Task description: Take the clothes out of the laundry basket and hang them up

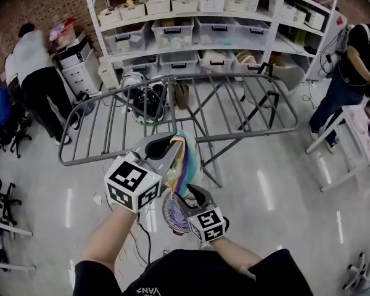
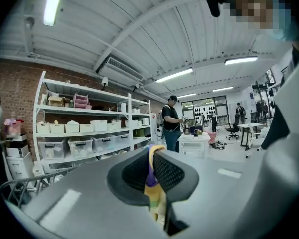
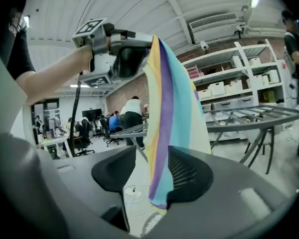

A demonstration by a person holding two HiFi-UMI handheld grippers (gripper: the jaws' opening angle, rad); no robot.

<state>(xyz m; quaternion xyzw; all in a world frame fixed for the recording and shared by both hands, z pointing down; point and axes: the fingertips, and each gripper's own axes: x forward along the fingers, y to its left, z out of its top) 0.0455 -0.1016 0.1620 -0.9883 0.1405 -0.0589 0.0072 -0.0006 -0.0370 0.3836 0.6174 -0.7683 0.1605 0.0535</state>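
A striped cloth point(image 1: 186, 158) in yellow, purple and teal hangs from my left gripper point(image 1: 170, 145), which is shut on its top edge, just in front of the grey drying rack point(image 1: 172, 97). In the left gripper view the cloth point(image 2: 157, 193) is pinched between the pads. My right gripper point(image 1: 194, 197) sits lower, beside the cloth's bottom end. In the right gripper view its jaws point(image 3: 154, 176) stand open around the hanging cloth point(image 3: 174, 123): the cloth rests against the right pad, while the left pad is apart from it. The round laundry basket point(image 1: 170, 217) lies below, mostly hidden.
White shelves point(image 1: 191, 23) with bins stand behind the rack. People are at the far left point(image 1: 34, 73) and a person is at the right point(image 1: 351, 73), beside a white table point(image 1: 351, 128). A cable point(image 1: 142, 239) lies on the floor near the basket.
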